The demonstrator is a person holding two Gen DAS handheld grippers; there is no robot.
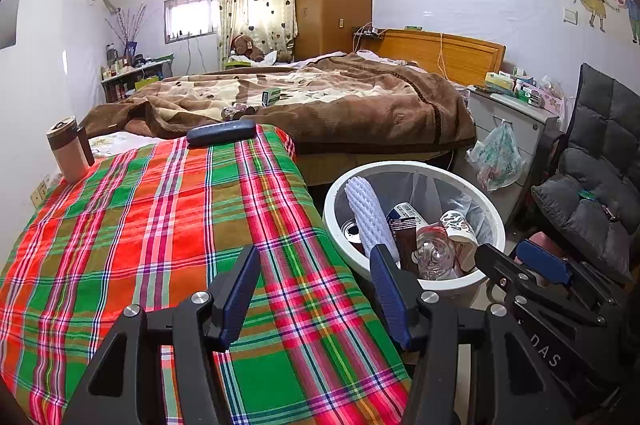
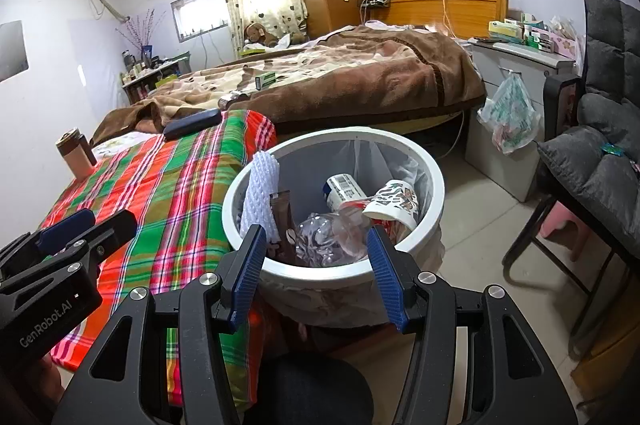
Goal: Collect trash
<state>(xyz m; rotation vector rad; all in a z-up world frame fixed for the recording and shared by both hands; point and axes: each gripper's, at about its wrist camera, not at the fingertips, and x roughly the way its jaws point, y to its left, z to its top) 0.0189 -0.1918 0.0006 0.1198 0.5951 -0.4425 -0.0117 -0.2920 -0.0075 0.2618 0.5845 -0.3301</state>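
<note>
A white round trash bin point(image 1: 332, 201) point(image 2: 436, 193) stands on the floor right of the plaid-covered table point(image 1: 168, 225) point(image 2: 160, 193). It holds a white foam net sleeve point(image 1: 370, 213) point(image 2: 260, 189), a clear plastic bottle point(image 1: 434, 253) point(image 2: 324, 237), a patterned paper cup point(image 1: 460, 225) point(image 2: 394, 203), a brown sachet point(image 2: 282, 221) and a white carton point(image 2: 344, 191). My left gripper point(image 1: 316, 289) is open and empty over the table's right edge. My right gripper point(image 2: 316, 265) is open and empty, just before the bin's near rim.
A dark glasses case point(image 1: 221, 133) and a tan tumbler point(image 1: 68, 151) sit on the table's far side. A bed with a brown blanket point(image 1: 320, 97) lies beyond, with a small green box point(image 1: 272, 96). A grey chair point(image 2: 600, 153) and a nightstand with a hanging plastic bag point(image 2: 510, 117) stand at right.
</note>
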